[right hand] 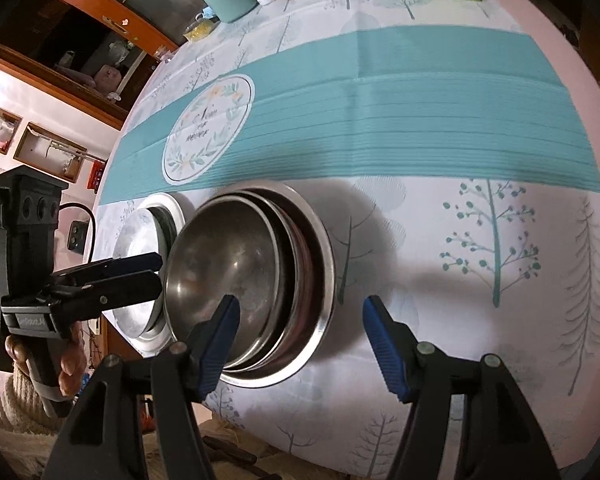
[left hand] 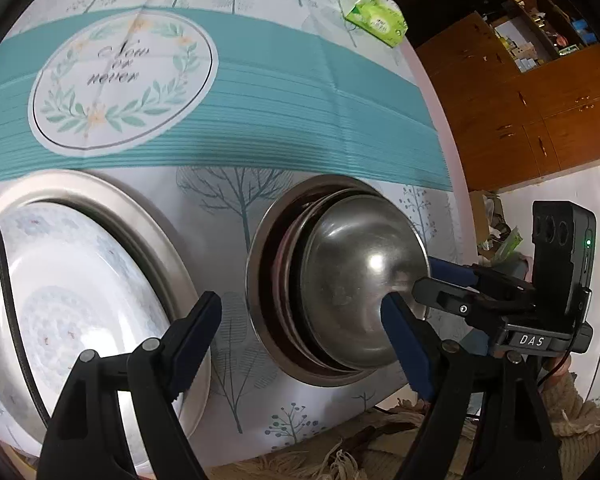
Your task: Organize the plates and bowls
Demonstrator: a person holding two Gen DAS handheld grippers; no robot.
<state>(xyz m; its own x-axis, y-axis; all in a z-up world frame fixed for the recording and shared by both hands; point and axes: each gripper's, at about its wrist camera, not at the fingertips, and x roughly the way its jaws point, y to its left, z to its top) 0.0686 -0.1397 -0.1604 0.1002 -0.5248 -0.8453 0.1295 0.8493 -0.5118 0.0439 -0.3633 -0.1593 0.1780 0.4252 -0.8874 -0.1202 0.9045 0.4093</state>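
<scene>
We hover both grippers, left gripper (left hand: 306,316) and right gripper (right hand: 300,320), jaws spread and empty, over the steel bowl stack (left hand: 360,280) near the table's (right hand: 460,320) edge; we should straddle 1 rim squarely before closing.

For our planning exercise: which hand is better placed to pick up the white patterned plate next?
Left. The open left gripper hangs beside the white patterned plate. The right gripper, also open, straddles the far rim of the steel bowl stack, which lies between it and the plate.
</scene>
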